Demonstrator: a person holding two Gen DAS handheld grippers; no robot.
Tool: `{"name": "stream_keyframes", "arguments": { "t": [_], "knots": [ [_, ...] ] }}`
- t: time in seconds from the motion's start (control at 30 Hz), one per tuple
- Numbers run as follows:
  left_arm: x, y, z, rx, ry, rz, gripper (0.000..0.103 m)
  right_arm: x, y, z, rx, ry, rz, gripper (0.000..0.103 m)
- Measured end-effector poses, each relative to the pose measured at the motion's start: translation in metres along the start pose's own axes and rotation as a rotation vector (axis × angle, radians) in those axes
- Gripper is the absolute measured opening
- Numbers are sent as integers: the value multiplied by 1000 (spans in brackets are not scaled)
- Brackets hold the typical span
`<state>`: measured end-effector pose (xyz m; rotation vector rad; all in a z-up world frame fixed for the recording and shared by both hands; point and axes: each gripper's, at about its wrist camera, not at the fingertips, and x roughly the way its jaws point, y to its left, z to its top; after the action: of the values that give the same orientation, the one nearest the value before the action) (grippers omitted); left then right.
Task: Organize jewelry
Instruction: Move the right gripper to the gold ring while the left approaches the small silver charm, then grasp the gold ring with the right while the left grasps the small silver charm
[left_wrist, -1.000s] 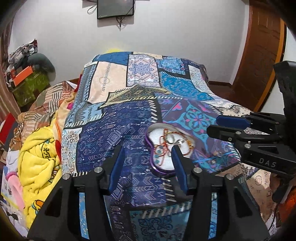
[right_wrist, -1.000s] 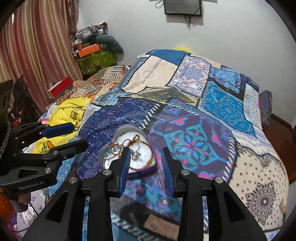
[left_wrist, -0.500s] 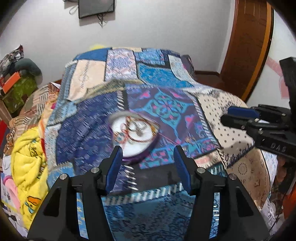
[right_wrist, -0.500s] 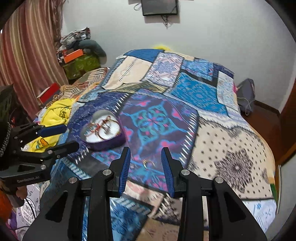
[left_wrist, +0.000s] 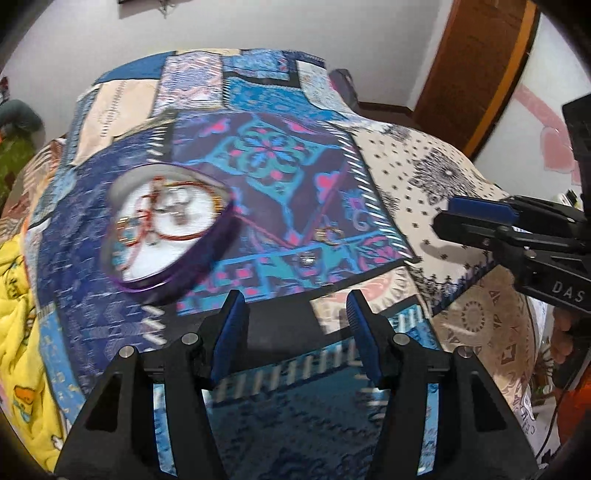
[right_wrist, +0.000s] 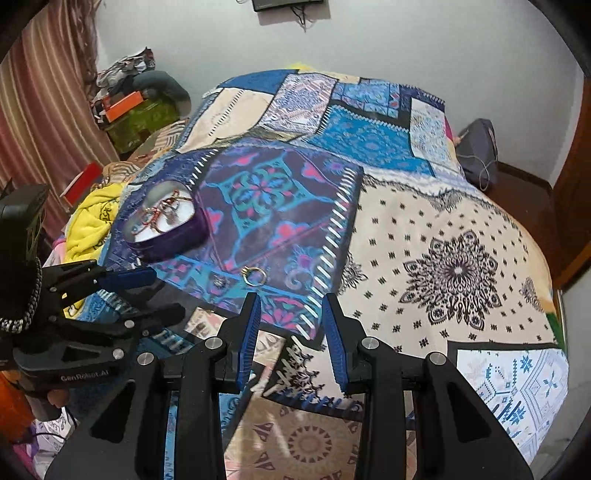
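A purple heart-shaped jewelry box lies open on the patterned bedspread, with bangles and chains on its white lining. A gold ring and a small silver piece lie loose on the cloth to the box's right. My left gripper hovers open and empty just short of the loose pieces. My right gripper stands open with a narrower gap, empty, just short and right of the ring. Each gripper also shows from the side in the other's view: the right gripper, the left gripper.
The bedspread covers the whole bed. A yellow blanket and piled clothes lie off the left edge by a striped curtain. A wooden door and a grey bag are at the right.
Both grippers have swung to the right and dipped toward the bed. The box has slid from between the fingers to the left, and the loose ring has come into view ahead of them.
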<state>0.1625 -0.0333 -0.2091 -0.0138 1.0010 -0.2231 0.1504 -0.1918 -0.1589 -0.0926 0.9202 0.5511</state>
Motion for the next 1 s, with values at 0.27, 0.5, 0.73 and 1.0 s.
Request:
{"name": "stream_keyframes", "arguments": {
  "t": [0.27, 0.5, 0.73, 1.0],
  "knots": [
    [26, -9, 11, 28, 27, 8, 46, 8, -7, -4, 14, 18, 15, 31],
    [40, -1, 26, -13, 19, 24, 22, 15, -8, -2, 15, 26, 32, 31],
    [45, -2, 28, -6, 10, 9, 8, 25, -8, -2, 15, 42, 52, 31],
    [23, 8, 25, -25, -35, 13, 8, 42, 8, 7, -29, 69, 81, 31]
  ]
}}
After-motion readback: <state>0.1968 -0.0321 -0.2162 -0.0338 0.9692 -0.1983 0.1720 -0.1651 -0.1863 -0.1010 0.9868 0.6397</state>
